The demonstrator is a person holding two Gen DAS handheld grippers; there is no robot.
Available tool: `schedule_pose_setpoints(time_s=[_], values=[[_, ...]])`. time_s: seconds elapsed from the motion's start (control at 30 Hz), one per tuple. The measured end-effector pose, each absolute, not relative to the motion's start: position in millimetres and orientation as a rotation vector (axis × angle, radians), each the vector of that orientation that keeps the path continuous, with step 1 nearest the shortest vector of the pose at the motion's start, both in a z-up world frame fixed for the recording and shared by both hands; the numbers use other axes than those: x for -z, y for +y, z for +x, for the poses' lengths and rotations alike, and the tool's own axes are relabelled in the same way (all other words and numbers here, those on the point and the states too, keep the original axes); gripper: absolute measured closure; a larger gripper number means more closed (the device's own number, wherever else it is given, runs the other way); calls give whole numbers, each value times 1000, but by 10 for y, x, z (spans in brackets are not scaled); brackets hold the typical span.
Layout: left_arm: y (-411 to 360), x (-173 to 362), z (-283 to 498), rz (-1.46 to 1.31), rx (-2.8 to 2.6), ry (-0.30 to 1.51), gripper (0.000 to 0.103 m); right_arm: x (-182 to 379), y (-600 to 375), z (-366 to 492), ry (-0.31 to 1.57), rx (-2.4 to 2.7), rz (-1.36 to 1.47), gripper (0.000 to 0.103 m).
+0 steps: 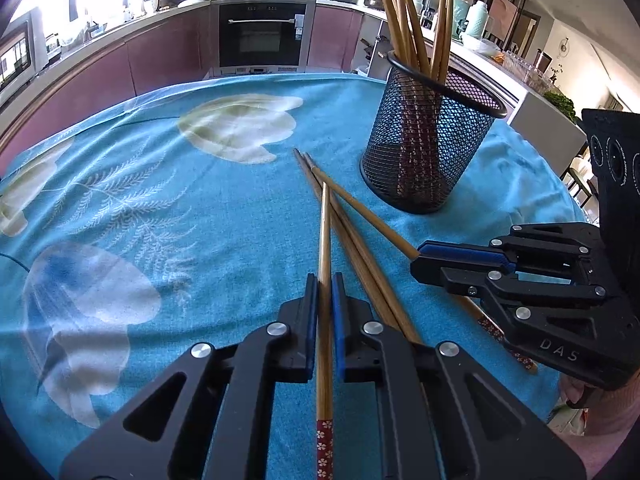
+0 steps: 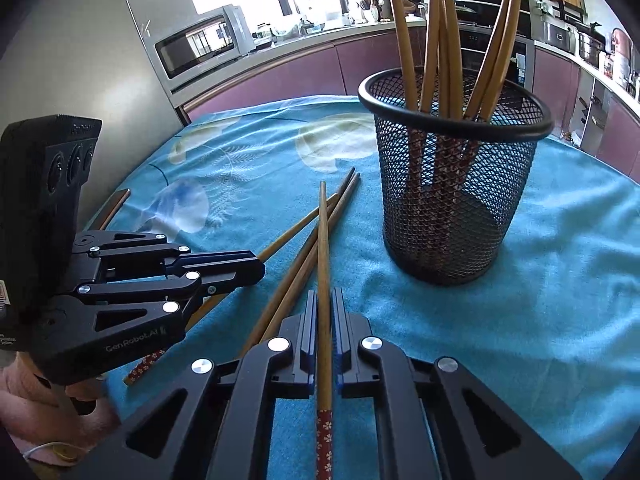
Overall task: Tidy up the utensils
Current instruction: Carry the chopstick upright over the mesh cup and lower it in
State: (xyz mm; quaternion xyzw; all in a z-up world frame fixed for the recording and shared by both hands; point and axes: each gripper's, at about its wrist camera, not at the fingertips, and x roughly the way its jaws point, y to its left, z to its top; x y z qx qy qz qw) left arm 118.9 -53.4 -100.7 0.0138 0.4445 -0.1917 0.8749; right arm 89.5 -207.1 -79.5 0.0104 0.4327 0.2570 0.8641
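My left gripper [image 1: 325,280] is shut on a bamboo chopstick [image 1: 325,232] with a red flowered end, which points forward over the blue cloth. My right gripper [image 2: 324,296] is shut on another such chopstick [image 2: 322,236]. Each gripper shows in the other's view: the right gripper [image 1: 420,258] at the right, the left gripper [image 2: 260,270] at the left. Two loose chopsticks [image 1: 360,256] lie crossed on the cloth between and under them [image 2: 296,276]. A black mesh cup [image 1: 432,152] holding several upright chopsticks stands just beyond [image 2: 452,200].
A blue flowered cloth [image 1: 160,200] covers the table. Beyond its far edge are kitchen counters with an oven [image 1: 262,36] and a microwave [image 2: 200,48]. A pink sleeve [image 2: 48,400] shows behind the left gripper.
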Motion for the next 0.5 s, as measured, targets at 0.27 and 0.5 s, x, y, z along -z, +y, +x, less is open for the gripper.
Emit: schedule_pose_setpoints(time_s=[0.27, 0.5], values=[[-509, 859, 1127, 5, 429, 895, 95, 652, -2180, 793, 861, -563, 59, 97], [-523, 730, 1066, -4, 446, 866, 95, 549, -2219, 733, 829, -573, 80, 97]])
